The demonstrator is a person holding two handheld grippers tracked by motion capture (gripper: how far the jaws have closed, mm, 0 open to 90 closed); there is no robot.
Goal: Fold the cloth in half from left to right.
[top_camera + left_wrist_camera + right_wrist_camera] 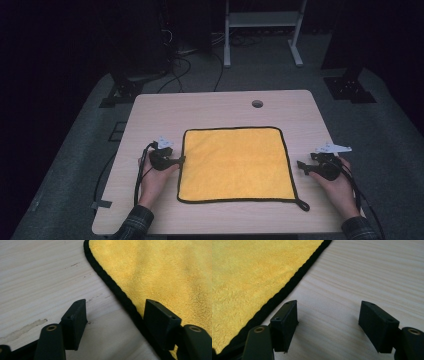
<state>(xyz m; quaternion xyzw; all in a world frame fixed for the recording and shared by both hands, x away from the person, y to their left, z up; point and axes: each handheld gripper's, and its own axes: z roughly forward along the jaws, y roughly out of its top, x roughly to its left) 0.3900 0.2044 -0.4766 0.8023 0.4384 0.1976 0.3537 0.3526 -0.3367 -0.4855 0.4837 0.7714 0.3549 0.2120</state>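
Observation:
A yellow cloth (236, 164) with a black hem lies flat and square on the light wooden table (215, 107). My left gripper (181, 160) rests at the cloth's left edge, held by a hand, jaws open. In the left gripper view the gripper (116, 315) straddles the black hem (117, 291), one jaw over bare wood and one over the yellow cloth (162, 272). My right gripper (301, 166) sits just right of the cloth's right edge, open. In the right gripper view the gripper (328, 315) has bare wood between its jaws, and the cloth (249, 272) lies to the left.
A small black hanging loop (303, 205) sticks out at the cloth's near right corner. A round cable hole (257, 104) sits near the table's far edge. Beyond the table stand a white frame (262, 30) and dark equipment stands on grey floor.

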